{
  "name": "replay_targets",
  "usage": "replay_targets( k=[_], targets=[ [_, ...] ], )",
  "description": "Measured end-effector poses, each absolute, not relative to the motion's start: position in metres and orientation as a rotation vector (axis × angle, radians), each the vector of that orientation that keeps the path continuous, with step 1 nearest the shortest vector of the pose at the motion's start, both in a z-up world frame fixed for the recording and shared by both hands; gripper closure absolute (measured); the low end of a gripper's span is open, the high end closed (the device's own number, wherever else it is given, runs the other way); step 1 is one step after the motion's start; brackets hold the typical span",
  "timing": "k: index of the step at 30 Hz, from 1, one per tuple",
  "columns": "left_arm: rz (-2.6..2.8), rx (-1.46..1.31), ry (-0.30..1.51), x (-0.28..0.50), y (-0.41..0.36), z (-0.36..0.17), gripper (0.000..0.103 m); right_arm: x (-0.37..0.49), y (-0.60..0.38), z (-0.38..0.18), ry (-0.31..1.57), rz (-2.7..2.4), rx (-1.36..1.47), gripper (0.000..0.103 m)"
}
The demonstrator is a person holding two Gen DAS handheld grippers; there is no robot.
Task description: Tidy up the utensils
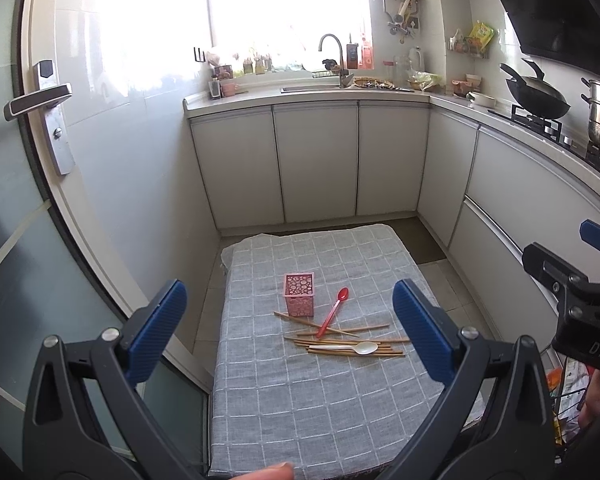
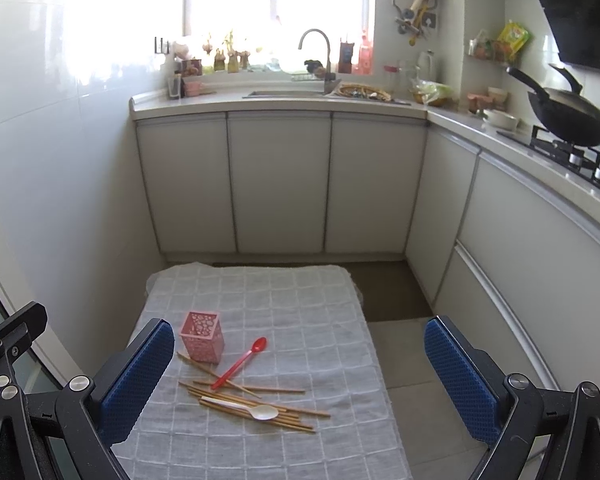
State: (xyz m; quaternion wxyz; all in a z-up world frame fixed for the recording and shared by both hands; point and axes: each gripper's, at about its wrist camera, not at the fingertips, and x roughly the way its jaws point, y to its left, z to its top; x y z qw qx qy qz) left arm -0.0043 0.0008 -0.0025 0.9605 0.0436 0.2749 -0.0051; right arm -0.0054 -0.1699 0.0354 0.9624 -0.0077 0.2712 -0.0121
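Pink holder (image 1: 299, 294) stands upright mid-table, chopsticks (image 1: 342, 340) and two spoons heaped just beside it toward the near edge: light holder, could tip if nudged. Left gripper (image 1: 290, 328) hangs high, spread wide, empty. Right view: right gripper (image 2: 300, 376) likewise wide, empty, hovering over the table's right edge; crossed chopsticks may scatter.

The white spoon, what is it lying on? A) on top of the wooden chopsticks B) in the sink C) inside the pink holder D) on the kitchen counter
A: the white spoon rests across the pile of wooden chopsticks on the grey checked cloth, while the pink holder stands apart, with no spoon in it.
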Motion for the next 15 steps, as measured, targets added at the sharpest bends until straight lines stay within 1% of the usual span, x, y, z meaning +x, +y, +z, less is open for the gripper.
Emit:
replay_targets(
  k=[15],
  targets=[
    [-0.008,0.089,0.553,-0.0056,0.0029,-0.0023,0.001,-0.0052,-0.1703,0.0327,0.549,-0.020,-0.012,0.000]
  ],
)
